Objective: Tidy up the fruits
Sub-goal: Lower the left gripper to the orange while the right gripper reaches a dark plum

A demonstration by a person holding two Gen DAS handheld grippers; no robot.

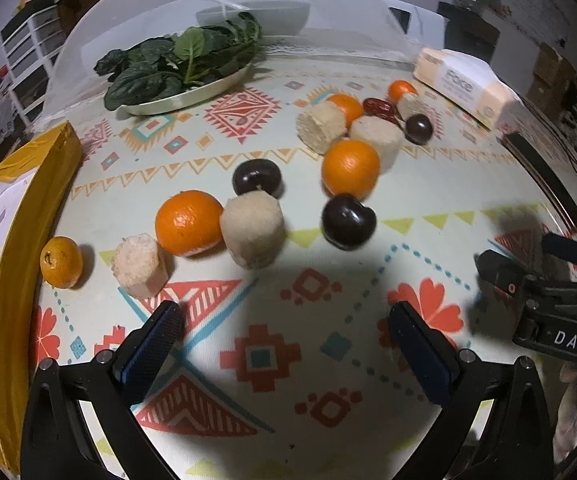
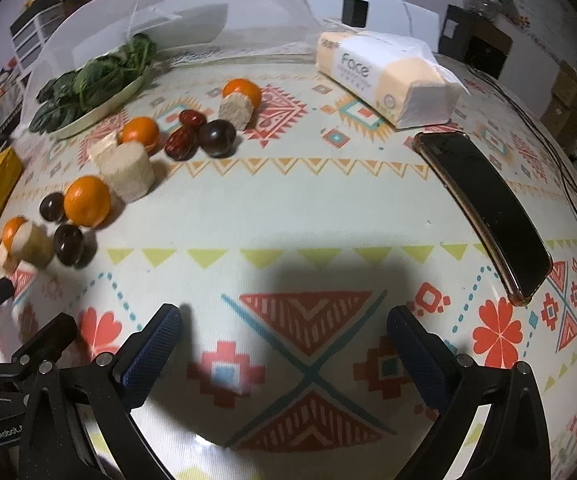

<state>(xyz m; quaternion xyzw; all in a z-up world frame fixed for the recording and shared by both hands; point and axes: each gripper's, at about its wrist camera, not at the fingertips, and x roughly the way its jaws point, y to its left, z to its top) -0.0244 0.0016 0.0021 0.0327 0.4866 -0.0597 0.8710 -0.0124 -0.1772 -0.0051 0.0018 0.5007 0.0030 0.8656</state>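
Observation:
Fruits lie scattered on the patterned tablecloth: several oranges such as one in the left wrist view and one in the right wrist view, dark plums, pale cut cylinder pieces, and red dates. My left gripper is open and empty, just short of the nearest fruits. My right gripper is open and empty over bare cloth, right of the fruits. The right gripper's body also shows at the right edge of the left wrist view.
A plate of leafy greens sits under a clear mesh cover at the back. A yellow box stands at the left. A tissue pack and a black phone lie to the right.

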